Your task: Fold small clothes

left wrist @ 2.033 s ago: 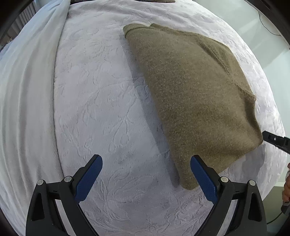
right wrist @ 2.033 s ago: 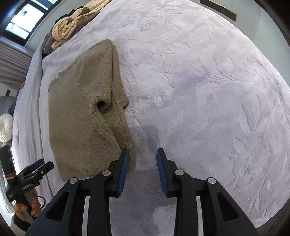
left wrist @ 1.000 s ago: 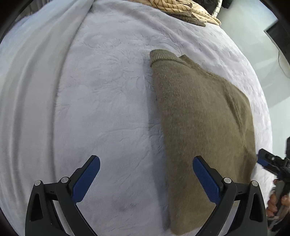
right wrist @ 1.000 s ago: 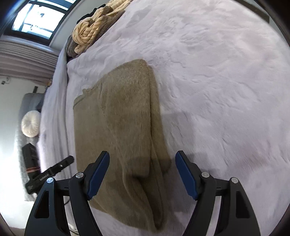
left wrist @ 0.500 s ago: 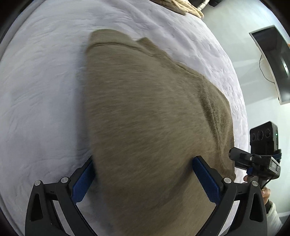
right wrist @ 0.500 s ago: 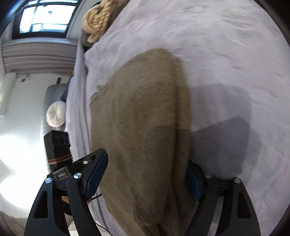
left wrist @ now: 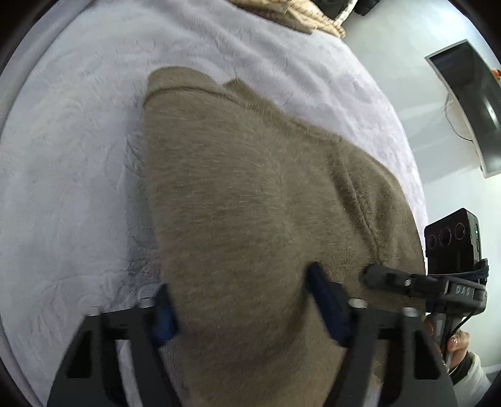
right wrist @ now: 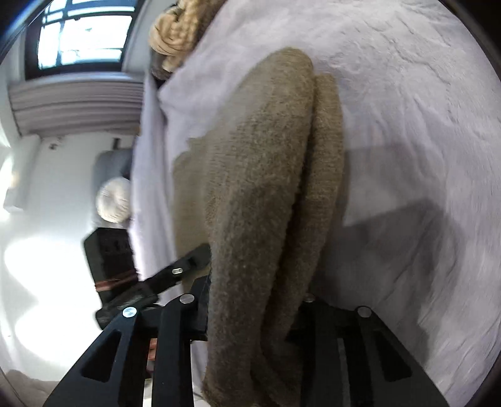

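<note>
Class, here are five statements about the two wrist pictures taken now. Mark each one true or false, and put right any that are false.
1. The olive-brown sweater lies on a pale lilac bedspread. True.
2. Each tool has sweater fabric between its fingers. True: both the left tool and the right tool; their jaws have just been closing on it.
3. The sweater is spread out flat in one layer. False: the right wrist view shows it folded, with stacked layers along its edge.
4. A cream cable-knit garment lies at the far end of the bed. True.
5. The left tool's finger pads are red. False: the pads are blue.
</note>
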Demonstrator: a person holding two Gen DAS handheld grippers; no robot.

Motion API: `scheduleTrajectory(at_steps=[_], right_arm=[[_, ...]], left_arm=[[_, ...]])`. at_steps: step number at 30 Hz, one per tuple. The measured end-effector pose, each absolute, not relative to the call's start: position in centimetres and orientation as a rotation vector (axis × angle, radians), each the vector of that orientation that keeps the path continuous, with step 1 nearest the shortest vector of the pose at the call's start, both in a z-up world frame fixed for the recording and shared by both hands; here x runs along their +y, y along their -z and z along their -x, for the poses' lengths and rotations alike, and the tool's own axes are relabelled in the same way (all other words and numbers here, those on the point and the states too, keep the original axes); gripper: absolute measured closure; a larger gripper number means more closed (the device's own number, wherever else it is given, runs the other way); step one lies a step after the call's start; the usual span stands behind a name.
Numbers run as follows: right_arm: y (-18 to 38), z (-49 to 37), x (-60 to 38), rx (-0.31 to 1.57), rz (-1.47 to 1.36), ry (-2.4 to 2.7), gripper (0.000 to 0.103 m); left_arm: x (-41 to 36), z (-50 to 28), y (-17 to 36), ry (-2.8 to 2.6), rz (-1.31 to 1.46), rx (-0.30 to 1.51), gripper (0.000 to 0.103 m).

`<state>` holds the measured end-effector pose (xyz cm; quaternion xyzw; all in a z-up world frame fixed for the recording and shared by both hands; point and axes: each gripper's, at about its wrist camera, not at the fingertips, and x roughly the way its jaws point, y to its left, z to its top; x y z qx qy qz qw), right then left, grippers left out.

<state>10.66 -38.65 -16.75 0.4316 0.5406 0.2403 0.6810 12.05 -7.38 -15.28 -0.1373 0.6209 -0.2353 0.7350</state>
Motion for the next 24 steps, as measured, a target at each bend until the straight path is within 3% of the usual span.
scheduleTrajectory(at_steps=[2,16,24], right_arm=[[15.6,-10.1,-37.9,1.196,-0.985,-0.561,0.071],[9.9,-5.3,-31.2,1.174,-1.055,-0.674,0.071],[10.1,-2.4,-24.2,1.261,-1.041,-0.725,0.071]], left_arm=[[-7.1,-12.0,14.3,0.541,0.31,1.353,0.052],[-1.2,-8.5,6.8,0.598,0.316,1.302,0.053],[4.6,-4.2,6.2,0.538,0.312,1.356,0.053]])
